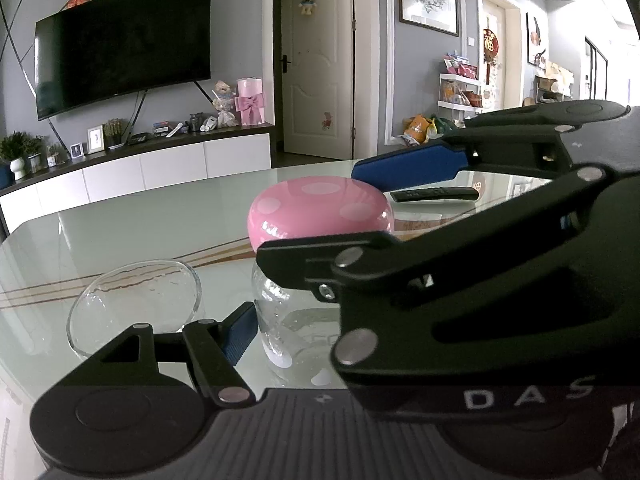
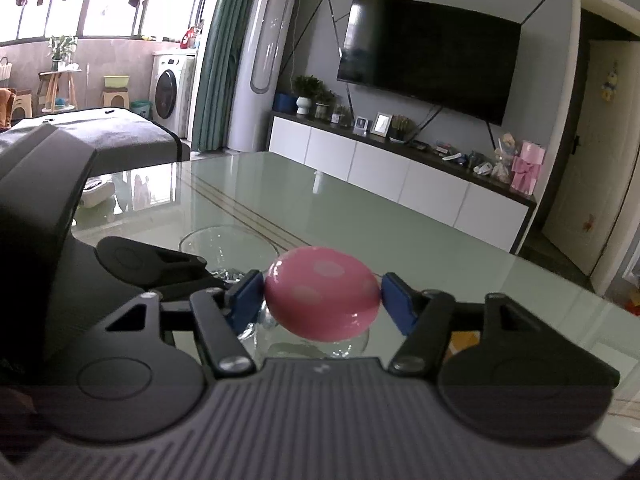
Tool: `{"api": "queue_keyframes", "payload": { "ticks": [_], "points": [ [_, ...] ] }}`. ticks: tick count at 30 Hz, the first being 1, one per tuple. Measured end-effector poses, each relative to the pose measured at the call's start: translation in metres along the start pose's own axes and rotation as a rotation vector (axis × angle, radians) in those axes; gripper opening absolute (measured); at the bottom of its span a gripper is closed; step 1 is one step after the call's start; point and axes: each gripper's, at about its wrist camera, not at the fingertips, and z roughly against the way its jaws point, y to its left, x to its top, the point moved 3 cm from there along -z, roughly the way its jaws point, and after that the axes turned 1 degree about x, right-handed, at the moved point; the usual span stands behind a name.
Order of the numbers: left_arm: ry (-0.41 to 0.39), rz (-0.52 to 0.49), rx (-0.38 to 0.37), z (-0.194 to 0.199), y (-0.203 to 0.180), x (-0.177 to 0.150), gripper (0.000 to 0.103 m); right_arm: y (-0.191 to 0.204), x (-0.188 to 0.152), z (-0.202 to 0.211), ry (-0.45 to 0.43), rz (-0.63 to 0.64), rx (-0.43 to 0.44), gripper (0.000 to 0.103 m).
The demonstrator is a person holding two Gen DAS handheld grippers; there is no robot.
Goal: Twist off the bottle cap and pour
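Underneath everything lies a pale green glass table [image 2: 360, 200], glossy and reflective, with thin brown stripes running across it. On it stands the clear glass bottle [image 1: 288, 320], upright, topped by a rounded pink cap [image 2: 322, 294] with paler pink spots; its transparent body shows droplets inside. Just beside the bottle, on the side toward the window, sits an empty clear glass bowl [image 1: 134, 308]. The right gripper [image 2: 322, 300] comes in level from the near edge and pinches the pink cap, one blue pad [image 2: 248, 296] pressed to each side of it. The left gripper [image 1: 296, 320] reaches toward the bottle's glass body below the cap; only one of its blue pads [image 1: 240, 332] shows, just beside the glass, the other being hidden behind the right gripper's black linkage, so I cannot tell whether it grips. Beyond the bottle a black remote control [image 1: 434, 194] lies flat on the table. Farther off stands a long white cabinet [image 2: 400, 176] with plants, frames and a pink gift box, and above it a dark wall television [image 2: 428, 56]. Past the bowl's side, a tall white air conditioner [image 2: 264, 56] stands by green curtains.
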Motion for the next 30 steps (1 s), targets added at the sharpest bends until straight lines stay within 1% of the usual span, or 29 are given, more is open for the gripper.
{"api": "queue_keyframes", "payload": {
  "ticks": [6,8,13,16,24,30],
  "points": [
    [0.000,-0.002,-0.001,0.001,0.000,0.000,0.074,-0.003,0.000,0.005,-0.004,-0.004,0.036,0.065],
    [-0.002,-0.002,-0.001,0.002,-0.003,-0.005,0.074,-0.007,-0.001,0.006,-0.007,-0.017,0.056,0.065],
    [-0.002,-0.004,-0.001,0.003,-0.004,-0.007,0.074,-0.019,0.000,0.007,-0.019,-0.044,0.124,0.065],
    [-0.002,-0.005,-0.001,0.004,-0.005,-0.010,0.074,-0.023,-0.001,0.008,-0.024,-0.036,0.157,0.065],
    [-0.002,-0.008,-0.003,0.006,-0.005,-0.013,0.074,-0.039,0.002,0.012,-0.029,-0.003,0.287,0.065],
    [-0.001,-0.009,-0.005,0.006,-0.005,-0.014,0.074,-0.062,0.008,0.013,-0.060,-0.068,0.379,0.065]
  ]
}}
